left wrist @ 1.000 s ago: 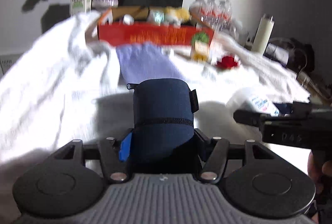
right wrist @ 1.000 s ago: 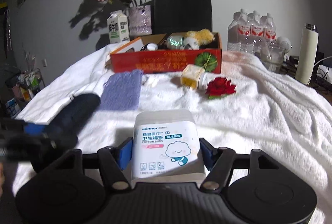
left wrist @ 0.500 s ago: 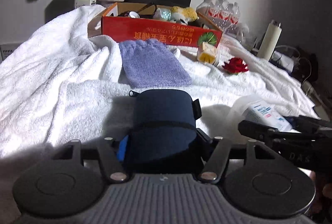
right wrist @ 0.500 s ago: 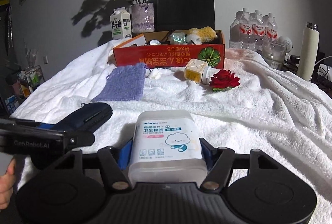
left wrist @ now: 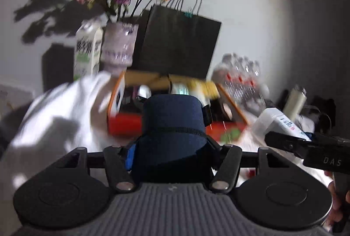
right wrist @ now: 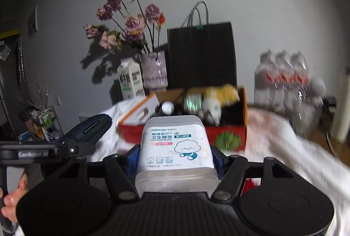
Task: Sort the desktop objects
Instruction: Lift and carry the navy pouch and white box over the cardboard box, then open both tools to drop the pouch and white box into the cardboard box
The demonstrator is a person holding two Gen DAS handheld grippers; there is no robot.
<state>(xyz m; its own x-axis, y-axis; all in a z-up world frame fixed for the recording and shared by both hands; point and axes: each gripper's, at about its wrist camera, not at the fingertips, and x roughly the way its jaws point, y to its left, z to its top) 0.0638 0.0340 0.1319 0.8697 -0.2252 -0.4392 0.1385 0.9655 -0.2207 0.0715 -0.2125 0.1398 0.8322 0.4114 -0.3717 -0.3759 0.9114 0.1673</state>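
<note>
My left gripper is shut on a navy blue zip pouch, held off the towel in front of the red cardboard box. My right gripper is shut on a white tub of cotton buds, also in the air and facing the same red cardboard box. That box holds a yellow plush toy and several small items. From each wrist view the other hand's load shows at the side: the tub at right, the pouch at left. Both views are motion-blurred.
Behind the box stand a black paper bag, a vase of dried flowers and a milk carton. Water bottles stand at the back right. A white towel covers the table. A person's fingers grip the left handle.
Both grippers have risen and moved forward toward the red box, each carrying its object. The towel, purple cloth and red rose have dropped out of sight below.
</note>
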